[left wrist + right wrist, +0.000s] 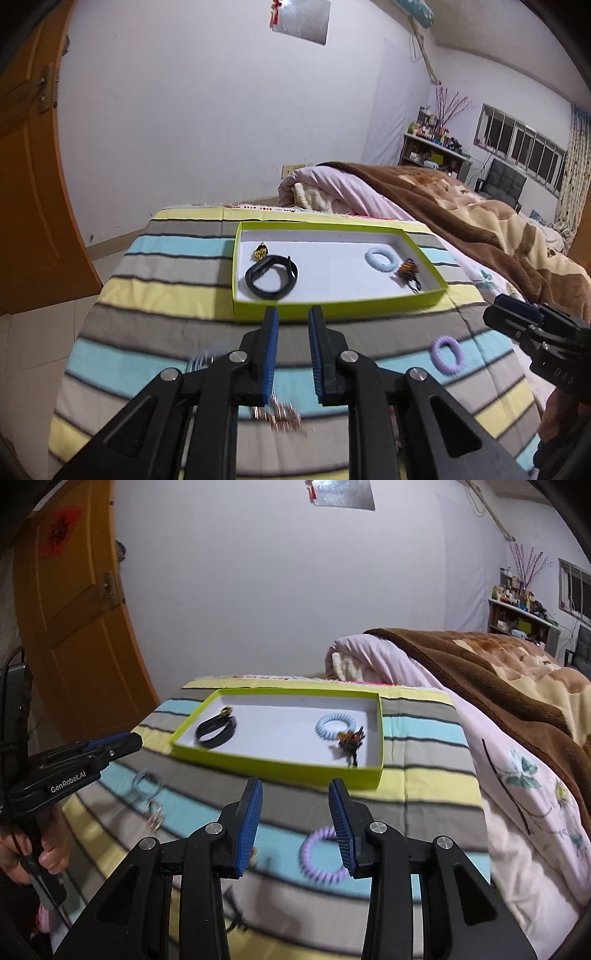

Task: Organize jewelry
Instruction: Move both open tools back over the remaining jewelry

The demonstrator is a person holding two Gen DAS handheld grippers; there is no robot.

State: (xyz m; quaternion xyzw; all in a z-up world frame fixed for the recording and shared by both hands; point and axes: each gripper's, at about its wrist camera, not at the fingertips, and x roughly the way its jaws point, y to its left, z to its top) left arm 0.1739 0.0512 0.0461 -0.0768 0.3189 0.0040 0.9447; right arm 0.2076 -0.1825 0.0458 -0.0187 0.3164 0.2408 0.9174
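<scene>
A lime-green shallow box (332,305) (280,766) lies on the striped cloth. It holds a black wristband (271,276) (216,731), a small gold piece (260,252), a light-blue coil hair tie (382,258) (335,725) and a brown claw clip (408,272) (351,744). A purple coil hair tie (447,353) (321,854) lies on the cloth, just below my open right gripper (295,794). My left gripper (293,321) is open and empty before the box; a pinkish chain piece (284,419) lies under it. A pale blue ring (147,782) and a small ornament (155,818) lie at the left.
The striped cloth (155,295) covers a raised surface that drops off at left toward the floor and an orange door (74,609). A pink quilt and brown blanket (480,672) pile up at the right. A dark cord (234,904) lies near the front.
</scene>
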